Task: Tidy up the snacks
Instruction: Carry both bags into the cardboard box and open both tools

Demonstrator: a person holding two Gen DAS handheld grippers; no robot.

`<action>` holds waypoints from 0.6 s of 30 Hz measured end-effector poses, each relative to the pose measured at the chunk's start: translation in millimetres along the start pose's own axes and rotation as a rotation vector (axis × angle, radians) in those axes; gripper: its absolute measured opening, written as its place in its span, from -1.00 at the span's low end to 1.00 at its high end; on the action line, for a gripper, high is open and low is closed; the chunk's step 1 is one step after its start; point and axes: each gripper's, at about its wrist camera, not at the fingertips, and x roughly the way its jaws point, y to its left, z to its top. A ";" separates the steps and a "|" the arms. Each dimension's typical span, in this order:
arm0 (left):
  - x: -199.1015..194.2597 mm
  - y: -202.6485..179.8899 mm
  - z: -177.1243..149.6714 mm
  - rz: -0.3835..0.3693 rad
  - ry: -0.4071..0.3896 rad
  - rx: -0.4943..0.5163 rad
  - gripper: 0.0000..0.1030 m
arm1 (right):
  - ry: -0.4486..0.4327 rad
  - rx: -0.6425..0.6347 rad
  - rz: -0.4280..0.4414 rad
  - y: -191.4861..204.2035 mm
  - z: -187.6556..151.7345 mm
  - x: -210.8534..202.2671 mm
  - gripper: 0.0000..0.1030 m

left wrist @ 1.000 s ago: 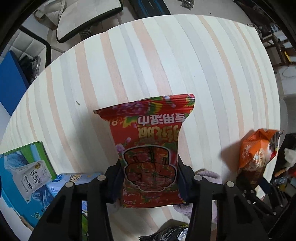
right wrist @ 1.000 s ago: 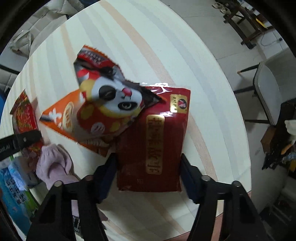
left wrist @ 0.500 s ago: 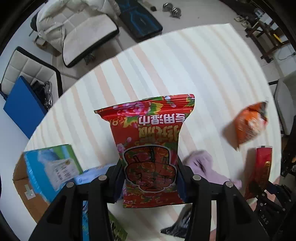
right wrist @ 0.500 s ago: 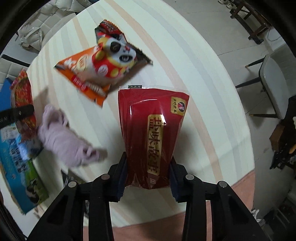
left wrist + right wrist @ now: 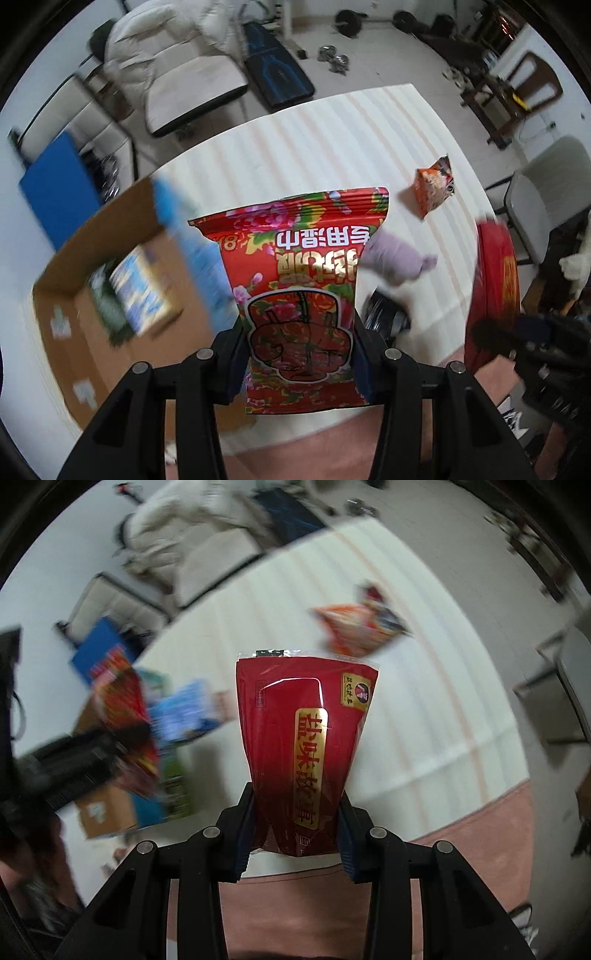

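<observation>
The left gripper pinches a flowered packet above the counter. The right gripper pinches a dark red packet in its jaws, near the counter's edge.

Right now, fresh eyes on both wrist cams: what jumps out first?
The floral red snack bag fills the centre of the left wrist view, clamped upside down in the left gripper. In the right wrist view, the dark red packet with a gold label is pinched the same way in the right gripper. Beyond them: an open cardboard box at the striped table's left edge, and an orange snack bag lying on its far right.
</observation>
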 end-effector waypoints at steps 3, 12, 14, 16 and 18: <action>-13.4 44.8 -15.7 0.019 -0.015 -0.055 -0.14 | -0.007 -0.089 0.045 54.9 -6.2 -9.0 -0.20; -21.2 192.2 -40.9 0.183 0.001 -0.224 -0.14 | 0.034 -0.301 0.037 228.9 14.7 42.8 -0.20; -10.3 227.5 -38.2 0.198 0.024 -0.269 -0.14 | 0.057 -0.335 0.008 259.1 18.8 60.7 -0.20; 0.1 252.0 -35.6 0.191 0.046 -0.314 -0.14 | 0.078 -0.368 -0.023 283.7 23.5 79.4 -0.20; 12.5 271.4 -32.7 0.202 0.064 -0.338 -0.14 | 0.104 -0.399 -0.072 306.5 27.5 104.0 -0.20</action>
